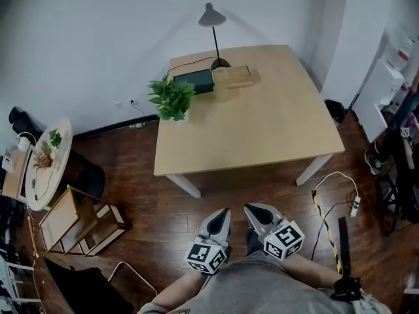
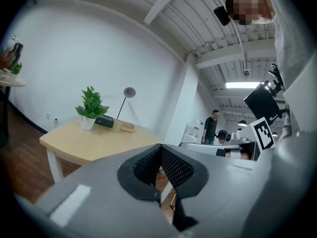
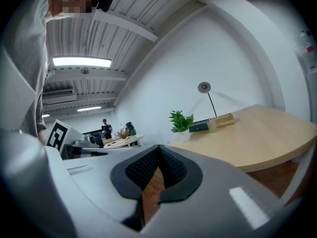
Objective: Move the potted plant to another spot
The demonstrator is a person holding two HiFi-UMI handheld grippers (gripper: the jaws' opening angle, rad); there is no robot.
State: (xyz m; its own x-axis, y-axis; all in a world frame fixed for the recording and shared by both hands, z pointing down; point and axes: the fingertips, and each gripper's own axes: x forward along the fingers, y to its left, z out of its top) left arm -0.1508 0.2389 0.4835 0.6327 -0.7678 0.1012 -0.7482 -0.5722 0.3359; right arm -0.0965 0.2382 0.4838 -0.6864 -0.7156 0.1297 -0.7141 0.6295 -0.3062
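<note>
Both the left tool (image 1: pixel 225 212) and right tool (image 1: pixel 249 208) are shut and empty; unopened, I could knock the potted plant (image 1: pixel 173 100) over.

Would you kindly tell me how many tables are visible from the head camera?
2. A square light wooden table stands at the centre of the view; a round white table sits at the left edge. Others may lie out of frame.

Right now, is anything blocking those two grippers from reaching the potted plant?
Nothing visible does. Only floor and bare table lie between the left gripper, the right gripper and the potted plant; the dark box and lamp stand beyond it.
</note>
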